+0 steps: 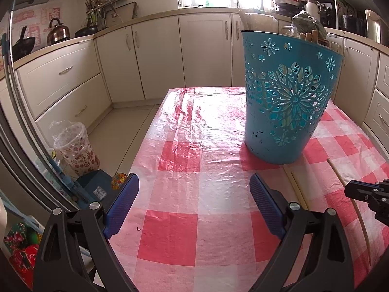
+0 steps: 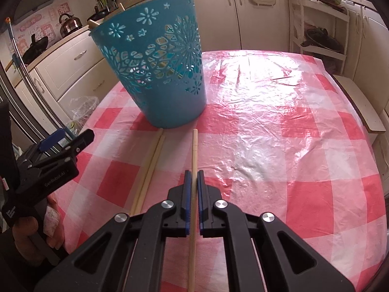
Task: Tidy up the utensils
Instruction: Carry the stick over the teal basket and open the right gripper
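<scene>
2 hand-held grippers worked over a table in a red-checked cloth [image 2: 279, 146]. At lower centre of the right wrist view, the right gripper [image 2: 194, 177] pinched 1 wooden chopstick [image 2: 194, 150] pointing toward a blue cut-out bucket [image 2: 165, 73] at upper left. 2 more chopsticks [image 2: 152, 163] lay just left of it. The left gripper [image 1: 194, 189] was spread wide, holding nothing.

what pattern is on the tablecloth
Pink-and-white checks on the tablecloth, clearest in the right wrist view.
</scene>
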The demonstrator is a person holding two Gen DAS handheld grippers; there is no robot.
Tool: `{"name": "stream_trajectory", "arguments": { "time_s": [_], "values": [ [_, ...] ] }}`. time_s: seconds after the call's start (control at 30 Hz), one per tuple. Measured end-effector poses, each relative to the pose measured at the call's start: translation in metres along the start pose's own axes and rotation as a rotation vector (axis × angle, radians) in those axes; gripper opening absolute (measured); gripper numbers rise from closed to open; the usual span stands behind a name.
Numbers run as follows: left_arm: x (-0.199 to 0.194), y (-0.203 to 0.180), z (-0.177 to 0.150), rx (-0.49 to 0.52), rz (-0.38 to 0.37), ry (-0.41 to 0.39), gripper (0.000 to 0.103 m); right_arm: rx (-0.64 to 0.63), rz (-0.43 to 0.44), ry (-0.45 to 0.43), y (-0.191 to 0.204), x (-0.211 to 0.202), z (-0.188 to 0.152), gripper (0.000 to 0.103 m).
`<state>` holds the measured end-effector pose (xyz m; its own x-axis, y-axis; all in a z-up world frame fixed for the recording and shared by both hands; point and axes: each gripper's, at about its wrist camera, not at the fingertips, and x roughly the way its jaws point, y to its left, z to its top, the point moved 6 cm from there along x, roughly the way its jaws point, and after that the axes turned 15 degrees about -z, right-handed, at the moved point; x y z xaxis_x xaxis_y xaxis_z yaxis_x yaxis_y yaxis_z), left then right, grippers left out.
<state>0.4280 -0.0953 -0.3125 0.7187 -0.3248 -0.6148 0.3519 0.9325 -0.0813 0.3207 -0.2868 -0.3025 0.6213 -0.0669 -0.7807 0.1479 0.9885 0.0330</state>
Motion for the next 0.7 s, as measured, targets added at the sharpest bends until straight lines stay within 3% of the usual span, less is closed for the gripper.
{"name": "stream_trajectory", "arguments": {
  "time_s": [0.2,0.5,0.7],
  "values": [
    [0.0,0.0,0.0,0.002,0.002,0.002,0.089,0.048,0.066,-0.023,0.0,-0.008,0.007,0.006],
    [0.002,0.001,-0.002,0.005,0.006,0.016,0.089,0.153,0.281,-0.167,-0.002,-0.055,0.04,0.006],
    [0.003,0.002,-0.002,0.007,0.011,0.023,0.089,0.219,0.409,-0.293,-0.002,-0.096,0.095,0.006]
  ]
}}
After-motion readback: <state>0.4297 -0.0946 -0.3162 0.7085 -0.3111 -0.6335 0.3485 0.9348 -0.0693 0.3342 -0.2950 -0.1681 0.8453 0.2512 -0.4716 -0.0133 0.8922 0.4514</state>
